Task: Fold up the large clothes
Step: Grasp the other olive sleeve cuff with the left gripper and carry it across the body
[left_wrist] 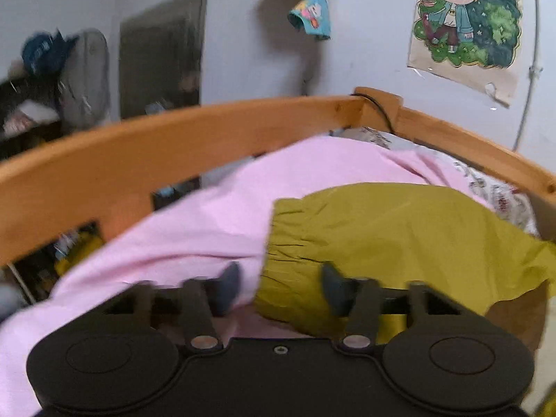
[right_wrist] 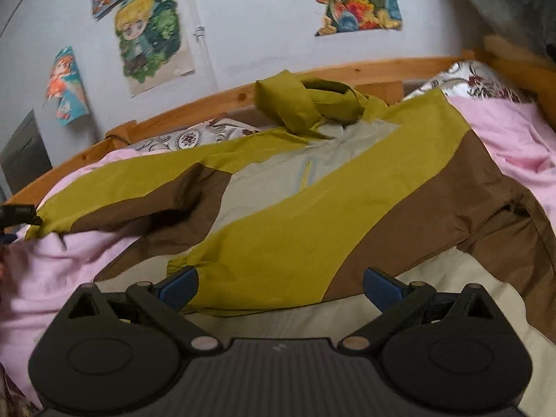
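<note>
The jacket (right_wrist: pixel 295 208), a large olive, brown and pale-grey windbreaker, lies spread front-up on the pink sheet (right_wrist: pixel 514 146) of the bed, its hood bunched against the wooden bed rail (right_wrist: pixel 347 69) at the far side from the right claw (right_wrist: pixel 279 286). That claw is spread wide, its blue fingertips (right_wrist: pixel 180 286) on either side of the cuff end of one sleeve, which is laid across the chest just ahead of it; nothing is pinched.

The left claw (left_wrist: pixel 281 288) is also spread, with the elastic cuff (left_wrist: pixel 288 236) of the other sleeve directly in front and slightly to its right side. One finger hovers over pink sheet, the other over olive fabric.

The main risk sits there: if the left claw closes where it is, it may well gather sheet together with the cuff, so lifting would drag the bedding and wrinkle the jacket lying on it. The fabric looks thin and slippery, so a shallow bite on the cuff edge could slip out mid-fold. For the right claw, closing on the crossed sleeve might catch the chest layer beneath and pull the whole front askew. The left view is motion-blurred, so exact contact between finger and cloth cannot be told.
</note>
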`<state>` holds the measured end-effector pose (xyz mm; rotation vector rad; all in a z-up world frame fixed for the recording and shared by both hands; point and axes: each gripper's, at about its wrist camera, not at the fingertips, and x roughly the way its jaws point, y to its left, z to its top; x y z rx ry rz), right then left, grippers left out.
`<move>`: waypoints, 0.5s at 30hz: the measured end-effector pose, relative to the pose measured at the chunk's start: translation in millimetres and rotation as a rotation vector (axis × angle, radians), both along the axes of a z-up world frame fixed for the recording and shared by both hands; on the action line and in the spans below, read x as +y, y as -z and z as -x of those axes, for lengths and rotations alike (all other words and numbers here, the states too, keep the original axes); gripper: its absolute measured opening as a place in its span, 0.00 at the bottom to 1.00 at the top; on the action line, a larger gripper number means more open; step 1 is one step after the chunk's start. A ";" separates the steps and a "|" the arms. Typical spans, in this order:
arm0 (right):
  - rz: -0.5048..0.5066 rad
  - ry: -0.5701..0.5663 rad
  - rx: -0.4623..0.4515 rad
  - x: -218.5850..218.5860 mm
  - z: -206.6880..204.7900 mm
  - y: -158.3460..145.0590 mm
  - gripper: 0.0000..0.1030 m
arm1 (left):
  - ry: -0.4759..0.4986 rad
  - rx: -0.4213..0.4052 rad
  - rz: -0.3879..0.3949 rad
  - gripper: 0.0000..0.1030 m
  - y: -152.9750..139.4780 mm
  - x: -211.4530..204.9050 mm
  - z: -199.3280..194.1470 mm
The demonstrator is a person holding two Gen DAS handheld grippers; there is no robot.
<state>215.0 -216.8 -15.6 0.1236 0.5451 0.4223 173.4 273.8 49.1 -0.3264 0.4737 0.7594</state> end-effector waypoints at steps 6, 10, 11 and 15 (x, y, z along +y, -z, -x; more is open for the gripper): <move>-0.077 0.033 0.032 -11.3 -3.2 0.3 1.00 | 0.009 -0.028 -0.110 0.25 -14.9 -24.6 0.5; -0.091 0.045 0.020 -20.7 0.1 -0.1 1.00 | 0.051 -0.074 -0.291 0.23 -43.8 -65.9 1.1; -0.096 0.045 0.015 -23.3 1.0 -1.2 1.00 | 0.074 -0.088 -0.345 0.23 -52.7 -79.8 -0.2; -0.118 0.054 -0.003 -30.4 3.1 -5.6 1.00 | 0.209 -0.208 -0.451 0.02 -87.6 -134.9 -7.9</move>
